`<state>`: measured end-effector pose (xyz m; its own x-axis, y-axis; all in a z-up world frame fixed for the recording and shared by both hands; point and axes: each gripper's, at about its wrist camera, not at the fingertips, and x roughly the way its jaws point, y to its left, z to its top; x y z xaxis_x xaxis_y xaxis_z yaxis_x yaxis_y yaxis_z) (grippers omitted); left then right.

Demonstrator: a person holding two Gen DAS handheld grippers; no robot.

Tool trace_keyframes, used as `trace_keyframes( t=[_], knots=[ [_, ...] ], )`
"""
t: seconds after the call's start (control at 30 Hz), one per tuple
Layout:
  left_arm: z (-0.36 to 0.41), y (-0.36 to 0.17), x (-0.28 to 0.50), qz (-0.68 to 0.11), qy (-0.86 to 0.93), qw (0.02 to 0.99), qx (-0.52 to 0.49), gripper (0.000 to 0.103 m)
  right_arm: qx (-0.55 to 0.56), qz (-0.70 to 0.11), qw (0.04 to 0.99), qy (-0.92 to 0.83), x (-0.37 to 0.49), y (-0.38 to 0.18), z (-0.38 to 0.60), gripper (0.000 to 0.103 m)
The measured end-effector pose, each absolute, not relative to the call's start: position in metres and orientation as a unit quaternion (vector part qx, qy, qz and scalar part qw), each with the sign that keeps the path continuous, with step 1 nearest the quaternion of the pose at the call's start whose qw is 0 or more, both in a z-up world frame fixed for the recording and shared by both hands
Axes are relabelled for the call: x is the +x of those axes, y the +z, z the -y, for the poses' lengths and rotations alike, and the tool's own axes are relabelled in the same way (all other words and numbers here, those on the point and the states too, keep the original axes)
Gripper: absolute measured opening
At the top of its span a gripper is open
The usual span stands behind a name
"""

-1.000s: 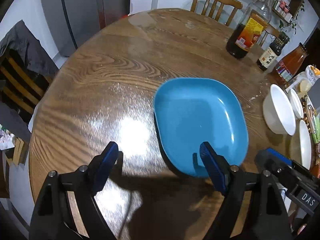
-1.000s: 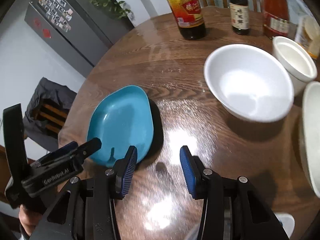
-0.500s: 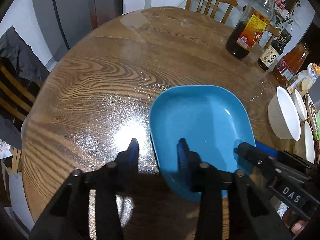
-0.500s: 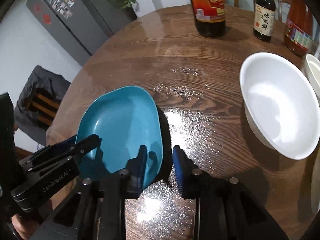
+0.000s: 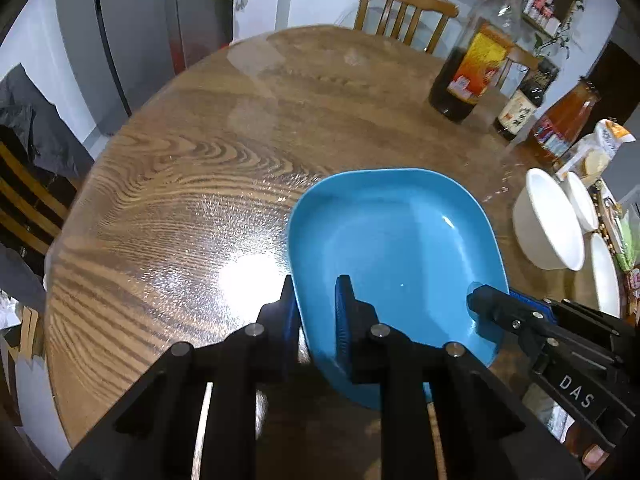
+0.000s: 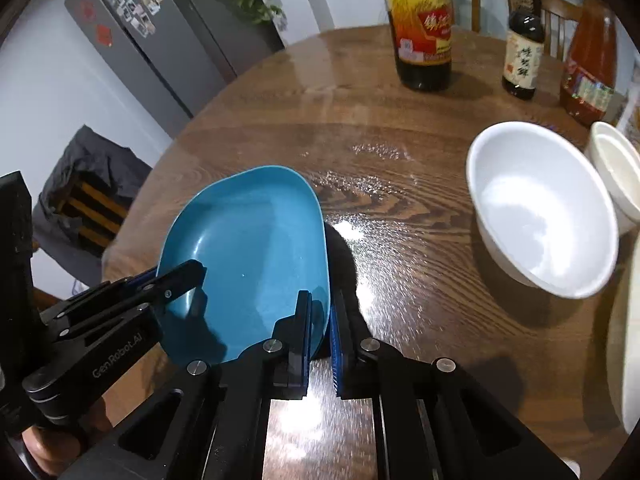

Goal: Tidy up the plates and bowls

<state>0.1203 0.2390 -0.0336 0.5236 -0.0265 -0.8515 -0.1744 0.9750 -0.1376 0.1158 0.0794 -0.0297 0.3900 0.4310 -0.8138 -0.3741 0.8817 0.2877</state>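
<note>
A blue squarish plate [image 5: 400, 240] is held over the round wooden table [image 5: 200, 168], tilted. My left gripper [image 5: 318, 304] is shut on its left rim. My right gripper [image 6: 320, 320] is shut on its right rim; the plate [image 6: 248, 248] fills the left of the right wrist view. The right gripper also shows at the plate's right edge in the left wrist view [image 5: 492, 308], and the left gripper shows in the right wrist view [image 6: 180, 280]. A large white bowl [image 6: 540, 208] stands to the right, with a smaller white bowl [image 6: 616, 168] beside it.
Three sauce bottles stand at the far side: a big dark one [image 6: 424, 28], a small dark one [image 6: 522, 56] and a red one [image 6: 588, 68]. A white plate's rim [image 6: 628, 340] is at the right edge. Wooden chairs [image 5: 404, 12] and a grey fridge [image 5: 132, 28] stand beyond the table.
Both grippers have closed from wide open onto opposite rims of the blue plate. The plate now sits tilted between them.
</note>
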Motion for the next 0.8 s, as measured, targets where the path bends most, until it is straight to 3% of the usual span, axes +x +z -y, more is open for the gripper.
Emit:
trace_keyframes(
  t=[0.33, 0.8],
  knots=[
    [-0.19, 0.005, 0.085, -0.451, -0.001, 0.89, -0.067, 0.016, 0.083, -0.466, 0.853, 0.22, 0.072, -0.003, -0.009, 0.01],
    [-0.089, 0.008, 0.05, -0.464, -0.103, 0.88, -0.015, 0.016, 0.144, -0.47, 0.858, 0.151, 0.003, -0.006, 0.088, 0.01]
  ],
)
